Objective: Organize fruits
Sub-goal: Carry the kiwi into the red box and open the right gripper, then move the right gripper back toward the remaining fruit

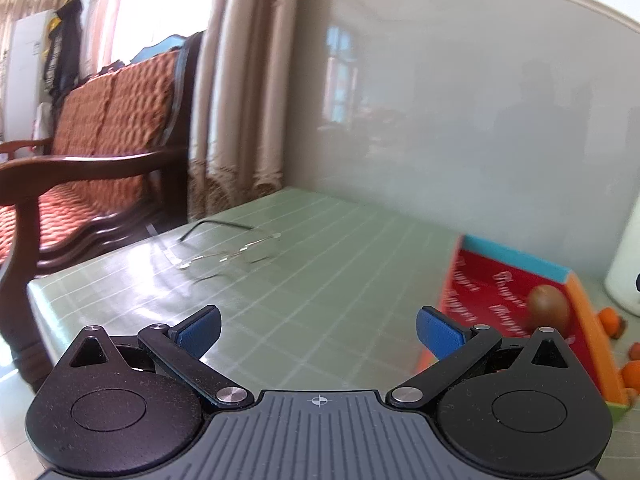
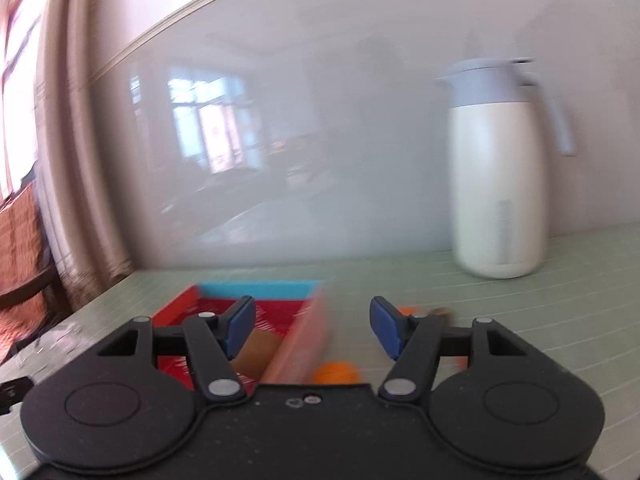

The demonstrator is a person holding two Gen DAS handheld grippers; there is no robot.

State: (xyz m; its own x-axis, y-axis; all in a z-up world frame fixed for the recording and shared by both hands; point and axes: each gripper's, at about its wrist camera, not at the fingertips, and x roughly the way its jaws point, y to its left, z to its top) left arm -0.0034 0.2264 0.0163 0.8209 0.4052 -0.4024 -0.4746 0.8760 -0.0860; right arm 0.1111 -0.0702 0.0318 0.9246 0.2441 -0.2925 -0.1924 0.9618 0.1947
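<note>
The table (image 1: 320, 248) lies under both grippers. The tray (image 1: 492, 292) sits ahead-right of the left gripper (image 1: 319, 332), jaws wide, empty; a kiwi (image 1: 549, 307) lies inside. The right gripper (image 2: 312, 326), also wide and empty, hovers over an orange (image 2: 335, 373) just outside the tray.

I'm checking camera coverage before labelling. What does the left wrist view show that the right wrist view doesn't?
Only the left wrist view shows the eyeglasses lying on the green table and the wooden sofa beyond its edge. Only the right wrist view shows the whole white thermos jug standing by the wall; the left view catches just a white sliver at its right edge. Both show the red tray with a brown kiwi inside, orange fruits on the table beside it, and an open gripper: left gripper, right gripper.
</note>
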